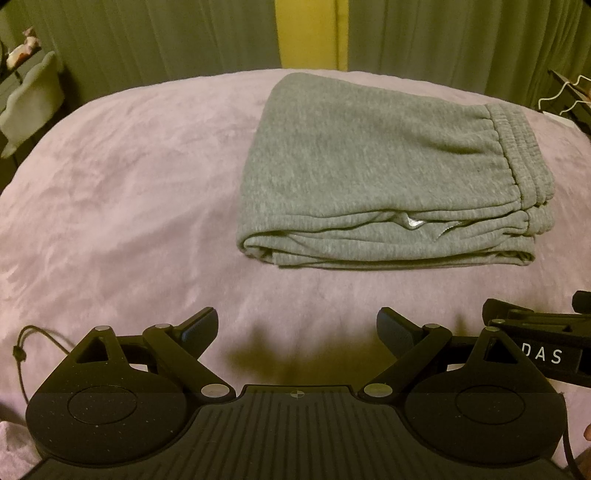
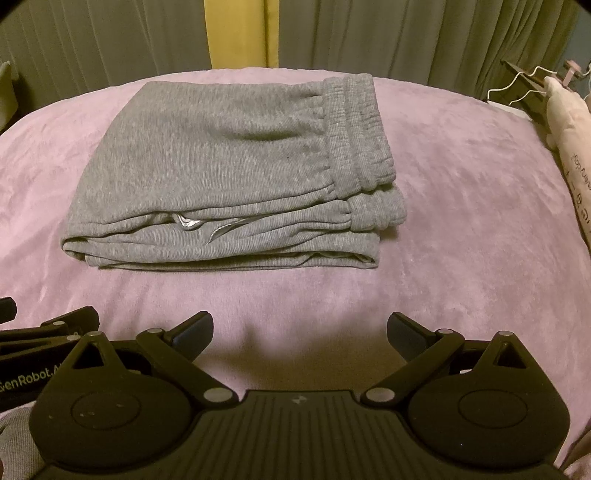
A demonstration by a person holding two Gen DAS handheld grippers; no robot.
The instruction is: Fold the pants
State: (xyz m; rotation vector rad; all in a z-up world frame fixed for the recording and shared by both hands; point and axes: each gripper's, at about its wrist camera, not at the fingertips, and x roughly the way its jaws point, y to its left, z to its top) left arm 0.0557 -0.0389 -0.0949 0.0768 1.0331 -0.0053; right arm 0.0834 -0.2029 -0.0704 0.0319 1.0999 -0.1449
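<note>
Grey sweatpants (image 1: 373, 166) lie folded into a thick rectangle on the pink bedcover (image 1: 129, 177), with the elastic waistband (image 1: 517, 147) on the right side. A bit of white pocket lining (image 1: 413, 222) pokes out of the near edge. My left gripper (image 1: 297, 328) is open, held low over the cover well short of the pants, with nothing between its fingers. The same pants (image 2: 229, 170) show in the right wrist view, waistband (image 2: 362, 136) to the right. My right gripper (image 2: 300, 330) is open too, empty, and just as far back from the near fold.
Green curtains (image 1: 147, 37) with a yellow strip (image 1: 310, 33) hang behind the bed. A white item (image 1: 33, 99) sits at the far left. A pale stuffed toy (image 2: 569, 147) and white wire hangers (image 2: 517, 88) lie at the right edge. The other gripper (image 1: 535, 339) is alongside.
</note>
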